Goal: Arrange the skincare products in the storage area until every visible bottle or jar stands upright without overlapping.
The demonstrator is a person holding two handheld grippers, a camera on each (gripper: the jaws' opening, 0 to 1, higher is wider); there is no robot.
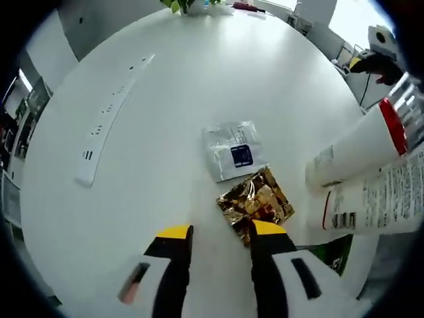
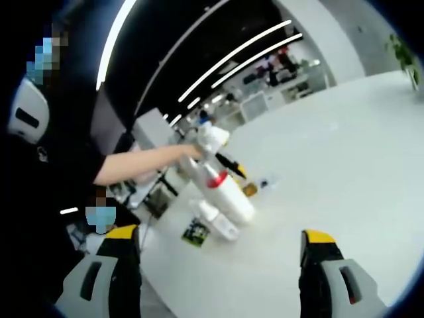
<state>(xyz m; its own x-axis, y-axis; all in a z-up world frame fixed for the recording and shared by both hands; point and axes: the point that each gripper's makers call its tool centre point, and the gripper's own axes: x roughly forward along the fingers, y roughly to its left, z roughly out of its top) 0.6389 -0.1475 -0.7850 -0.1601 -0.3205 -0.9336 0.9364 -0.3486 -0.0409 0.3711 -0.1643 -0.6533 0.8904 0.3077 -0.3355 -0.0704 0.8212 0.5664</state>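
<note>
A: Starting with the left gripper view, what is seen at the bottom of the frame?

B: The left gripper (image 1: 222, 237) is seen rising from the lower edge, its yellow-tipped jaws set a moderate gap apart, with nothing held between them. A gold foil sachet (image 1: 256, 202) is found just above the jaw on the frame's right, seemingly touching its tip. A clear-and-blue sachet (image 1: 233, 150) is laid just above that, near the middle of the frame, on the white round table (image 1: 199, 79).

A: And the bottles?

B: A white bottle with a red band (image 1: 361, 142) is seen tilted at the right edge, its silver cap pointed to the upper right. Just below it a printed white tube (image 1: 377, 202) is seen lying flat. A white power strip (image 1: 109, 116) is stretched along the left of the table, and a green plant (image 1: 182, 5) is glimpsed at the top edge.

A: What is shown in the right gripper view?

B: The right gripper (image 2: 222, 252) is seen with its jaws spread wide, and nothing is gripped. Left of centre, the bottle with the red band (image 2: 228, 192) is seen tilted, with the smaller tube (image 2: 217, 220) just below it. A person's bare hand and forearm (image 2: 142, 163) are reached in from the left toward the bottle's upper end. A small green packet (image 2: 196, 231) is seen at the table edge beside the tube.
</note>
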